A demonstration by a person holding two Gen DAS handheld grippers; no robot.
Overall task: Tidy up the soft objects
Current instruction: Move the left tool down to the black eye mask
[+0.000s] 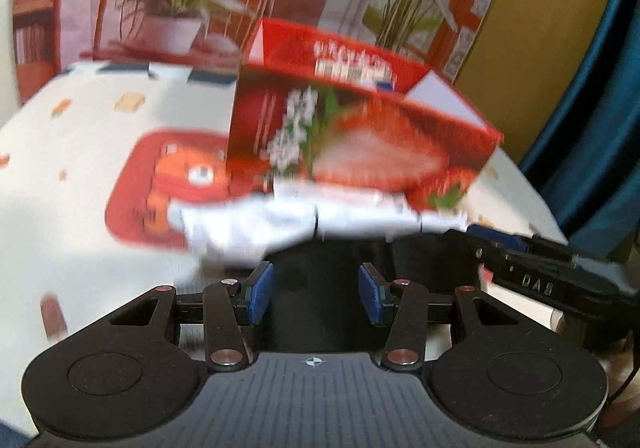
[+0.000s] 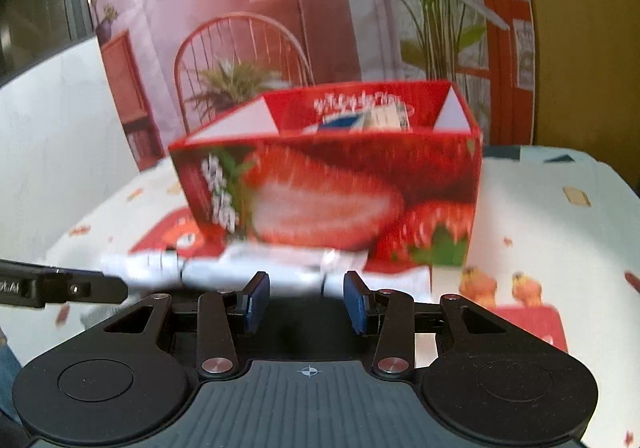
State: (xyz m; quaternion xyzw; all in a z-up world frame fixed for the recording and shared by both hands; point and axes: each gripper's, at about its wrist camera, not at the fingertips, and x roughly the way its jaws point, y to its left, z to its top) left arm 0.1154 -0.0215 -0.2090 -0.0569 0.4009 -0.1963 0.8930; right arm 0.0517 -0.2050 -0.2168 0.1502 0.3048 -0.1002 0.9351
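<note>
Progress looks early-to-mid as far as we can judge — both views are motion-blurred, so we go carefully. The strawberry box (image 1: 360,127) stands open-topped on the table (image 1: 80,135), on a printed cloth w/ a red cartoon panel, and inside it we make out only a blurred blue-and-white something near the back wall; can't tell what it is or whether it's one of the soft things. In front of the box, touching or just beside its base, lies the white soft item (image 1: 280,219) — looks like crumpled cloth or a wrapped soft pack, too smeared to name — stretched left to right across the table. It's not in the box yet, so by our reading the main step for this piece is not done. Our left gripper (image 1: 316,292) has its blue pads spread apart w/ nothing between them; the white item sits just ahead of the pads, not pinched. Our right gripper (image 2: 306,302) is likewise spread, pads apart, empty gap, the white item again just past the tips. In the left view the right tool shows at the right edge, near the item's right end; in the right view the left tool's fingers reach in from the left edge toward the item's left end. So approx. where we stand: box in place, both tools lined up on the item, no grasp yet. Left to do, we'd guess — close on it, lift, drop it into the box. Other soft things beyond this one aren't visible to us.
</note>
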